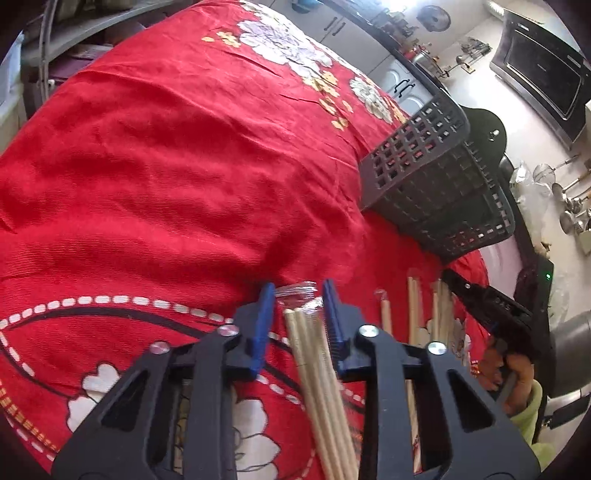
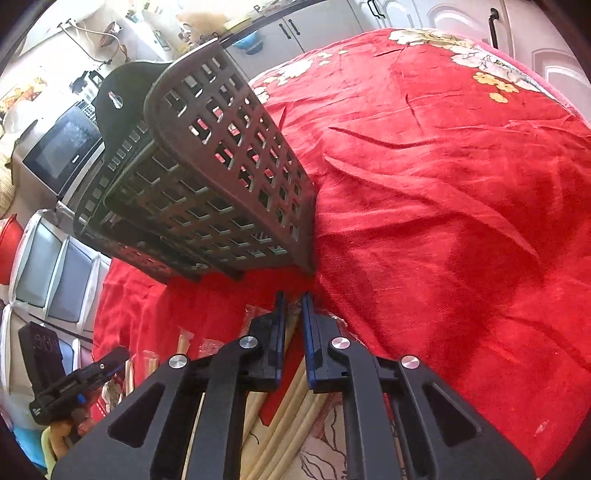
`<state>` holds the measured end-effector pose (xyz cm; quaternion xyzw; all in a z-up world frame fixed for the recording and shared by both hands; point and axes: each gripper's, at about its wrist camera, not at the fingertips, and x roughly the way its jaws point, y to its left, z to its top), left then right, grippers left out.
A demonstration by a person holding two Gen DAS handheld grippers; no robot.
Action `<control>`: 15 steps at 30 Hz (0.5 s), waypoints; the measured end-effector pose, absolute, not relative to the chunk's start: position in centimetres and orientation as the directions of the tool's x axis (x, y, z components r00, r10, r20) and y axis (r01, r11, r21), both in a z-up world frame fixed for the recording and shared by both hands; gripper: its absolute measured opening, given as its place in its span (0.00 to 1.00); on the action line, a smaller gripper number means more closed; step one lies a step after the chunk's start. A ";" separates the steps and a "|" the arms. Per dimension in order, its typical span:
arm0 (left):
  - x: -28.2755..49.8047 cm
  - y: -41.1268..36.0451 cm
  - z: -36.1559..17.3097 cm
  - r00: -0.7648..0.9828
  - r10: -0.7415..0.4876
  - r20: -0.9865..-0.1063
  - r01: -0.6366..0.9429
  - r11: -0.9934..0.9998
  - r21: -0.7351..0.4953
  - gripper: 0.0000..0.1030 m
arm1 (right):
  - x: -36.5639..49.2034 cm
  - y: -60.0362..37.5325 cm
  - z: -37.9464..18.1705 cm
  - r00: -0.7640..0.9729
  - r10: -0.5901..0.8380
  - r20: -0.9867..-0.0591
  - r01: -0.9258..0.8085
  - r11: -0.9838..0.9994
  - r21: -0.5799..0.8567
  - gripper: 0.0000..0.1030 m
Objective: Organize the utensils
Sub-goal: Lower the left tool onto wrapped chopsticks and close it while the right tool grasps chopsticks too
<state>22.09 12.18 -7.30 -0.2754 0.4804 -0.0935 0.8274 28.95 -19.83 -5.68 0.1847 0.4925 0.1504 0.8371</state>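
Observation:
A packet of wooden chopsticks (image 1: pixel 314 354) in clear wrap lies on the red flowered cloth (image 1: pixel 166 177). My left gripper (image 1: pixel 299 295) is shut on it, blue pads on either side. More chopsticks (image 1: pixel 412 306) lie loose to its right, beside my right gripper (image 1: pixel 476 295). In the right wrist view my right gripper (image 2: pixel 293 299) is shut on a thin chopstick bundle (image 2: pixel 291 325), and further chopsticks (image 2: pixel 280 424) run under it. A dark grey lattice basket (image 1: pixel 436 177) (image 2: pixel 221 147) sits tilted just beyond both grippers. The left gripper (image 2: pixel 114 358) shows at the lower left.
A hand in a yellow-green sleeve (image 1: pixel 517 373) holds the right gripper. Beyond the table edge are a microwave (image 1: pixel 543 70) (image 2: pixel 62 147), hanging ladles (image 1: pixel 569 206), white storage drawers (image 2: pixel 48 266) and cabinet doors (image 2: pixel 295 26). The cloth spreads wide past the basket (image 2: pixel 461 184).

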 end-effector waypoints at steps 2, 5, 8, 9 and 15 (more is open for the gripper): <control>22.3 12.5 -7.6 0.520 -0.420 -0.744 -0.117 0.828 -0.549 0.10 | 28.7 -20.0 -5.4 0.482 0.427 -0.765 -0.068 0.889 0.453 0.08; 22.4 12.7 -7.6 0.519 -0.423 -0.743 -0.112 0.828 -0.549 0.07 | 28.3 -20.3 -4.7 0.500 0.425 -0.754 -0.071 0.888 0.454 0.08; 22.1 12.8 -7.1 0.525 -0.424 -0.738 -0.107 0.827 -0.552 0.07 | 27.8 -20.5 -3.8 0.521 0.421 -0.743 -0.081 0.890 0.448 0.08; 21.9 12.9 -6.9 0.529 -0.426 -0.734 -0.103 0.826 -0.554 0.07 | 27.6 -20.6 -3.4 0.526 0.421 -0.739 -0.085 0.890 0.447 0.08; 20.9 12.3 -3.2 0.589 -0.435 -0.681 -0.031 0.830 -0.557 0.06 | 26.3 -21.2 -1.0 0.567 0.439 -0.697 -0.128 0.883 0.452 0.07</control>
